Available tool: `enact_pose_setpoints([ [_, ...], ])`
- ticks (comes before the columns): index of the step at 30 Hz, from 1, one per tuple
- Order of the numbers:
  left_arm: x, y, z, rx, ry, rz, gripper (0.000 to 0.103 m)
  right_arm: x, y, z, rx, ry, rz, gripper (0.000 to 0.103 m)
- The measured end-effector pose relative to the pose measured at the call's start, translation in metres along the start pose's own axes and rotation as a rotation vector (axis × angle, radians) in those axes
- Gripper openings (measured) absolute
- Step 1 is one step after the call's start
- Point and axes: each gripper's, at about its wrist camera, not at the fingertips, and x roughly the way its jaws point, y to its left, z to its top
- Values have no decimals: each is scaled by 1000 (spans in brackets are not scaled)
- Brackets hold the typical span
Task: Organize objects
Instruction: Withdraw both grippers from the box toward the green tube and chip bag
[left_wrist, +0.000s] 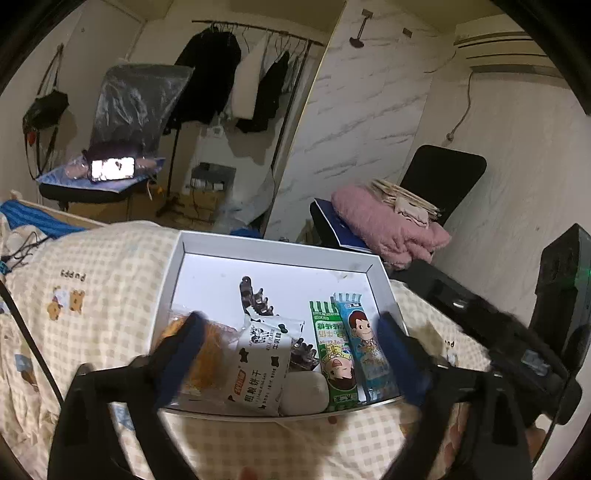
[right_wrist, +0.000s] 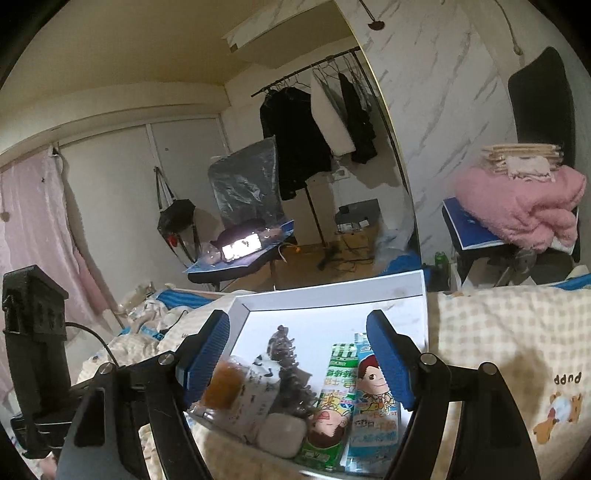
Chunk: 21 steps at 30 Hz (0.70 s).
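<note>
Box (left_wrist: 177, 280) holds two candy packets (left_wrist: 334, 354), one biscuit pack (left_wrist: 258, 365); both grippers, left gripper (left_wrist: 291, 354) and right gripper (right_wrist: 299, 358), gape empty.

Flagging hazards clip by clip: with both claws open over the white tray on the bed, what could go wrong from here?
1. The white tray sits on a soft checked quilt, so pressing on it may tip it and slide the snacks.
2. The items crowd the near end; the green candy pack and blue candy pack lie side by side, so a claw might catch both.
3. The left claw and right claw work the same spot and could collide.
</note>
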Motion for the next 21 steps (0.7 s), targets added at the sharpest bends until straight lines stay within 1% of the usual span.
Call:
enact_pose_setpoints([
  [1, -4, -1, 0, 8, -3, 5, 102, -3, 1, 0, 6, -7, 2, 102],
  [3, -12, -1, 1, 17, -5, 13, 102, -12, 4, 1, 11, -26, 11, 102],
  [8, -35, 4, 4, 16, 14, 36, 102, -24, 18, 4, -11, -12, 18, 102],
  [12, -57, 11, 9, 15, -8, 52, 102, -29, 28, 3, -37, 8, 34, 102],
  [14, -66, 16, 8, 15, -1, 77, 102, -31, 34, 3, -50, 17, 43, 102],
  [17, -74, 24, 3, 19, 16, 97, 102, -32, 41, 2, -59, 33, 79, 102],
  [21, -77, 35, -6, -2, 48, 107, 102, -31, 47, -4, -69, 62, 114, 102],
])
